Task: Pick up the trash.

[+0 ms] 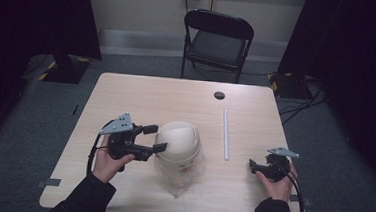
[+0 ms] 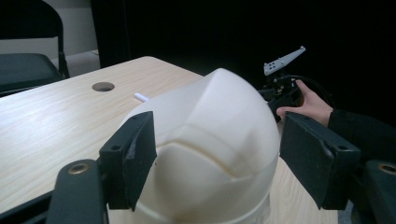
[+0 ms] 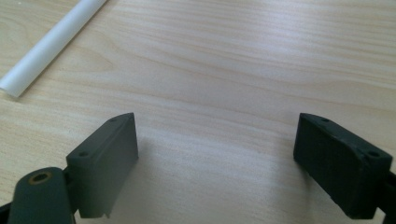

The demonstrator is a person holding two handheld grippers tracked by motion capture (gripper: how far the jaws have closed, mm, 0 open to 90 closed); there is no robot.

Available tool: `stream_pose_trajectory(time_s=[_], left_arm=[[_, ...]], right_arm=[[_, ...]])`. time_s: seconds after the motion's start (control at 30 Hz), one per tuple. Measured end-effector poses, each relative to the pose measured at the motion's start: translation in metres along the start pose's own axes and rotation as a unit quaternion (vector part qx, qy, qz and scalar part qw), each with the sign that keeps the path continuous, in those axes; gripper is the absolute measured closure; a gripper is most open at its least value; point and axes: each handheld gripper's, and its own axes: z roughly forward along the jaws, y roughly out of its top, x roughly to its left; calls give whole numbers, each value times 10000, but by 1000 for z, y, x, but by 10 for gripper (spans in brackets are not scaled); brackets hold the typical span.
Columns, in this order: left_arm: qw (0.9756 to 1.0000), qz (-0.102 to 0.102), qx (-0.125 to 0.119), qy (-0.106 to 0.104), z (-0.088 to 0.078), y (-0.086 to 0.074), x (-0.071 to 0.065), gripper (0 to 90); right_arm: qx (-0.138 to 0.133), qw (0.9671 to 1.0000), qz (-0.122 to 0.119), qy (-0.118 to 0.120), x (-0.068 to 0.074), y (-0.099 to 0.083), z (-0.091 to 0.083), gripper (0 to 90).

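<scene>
A small bin stands near the table's front middle, with a cream domed lid (image 1: 178, 139) on a clear body (image 1: 179, 173). My left gripper (image 1: 156, 138) sits just left of the lid, pointing at it. In the left gripper view its jaws (image 2: 217, 140) stand open to either side of the dome (image 2: 210, 135), with a gap showing at the right jaw. My right gripper (image 1: 252, 165) rests low over bare wood at the front right, and its jaws (image 3: 215, 158) are wide open with nothing between them. A white tube (image 1: 226, 133) lies on the table between the bin and the right gripper.
The wooden table (image 1: 141, 98) has a round cable hole (image 1: 219, 95) near its far edge. A black folding chair (image 1: 218, 43) stands behind the table. Cables lie on the floor at the right (image 1: 301, 101). Dark curtains hang on both sides.
</scene>
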Motion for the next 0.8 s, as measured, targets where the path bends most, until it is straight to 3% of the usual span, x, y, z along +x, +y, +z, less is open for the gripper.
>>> stream_pose_trajectory(time_s=[0.2,0.37,0.8], left_arm=[[9999,96,73,20,15,7,-4,265],[9999,62,92,73,21,9,-2,278],[9995,-298,52,-77,25,14,10,300]], right_arm=[[1,10000,2,1,0,0,0,128],[0,10000,1,0,0,0,0,128],[0,10000,0,1,0,0,0,128]])
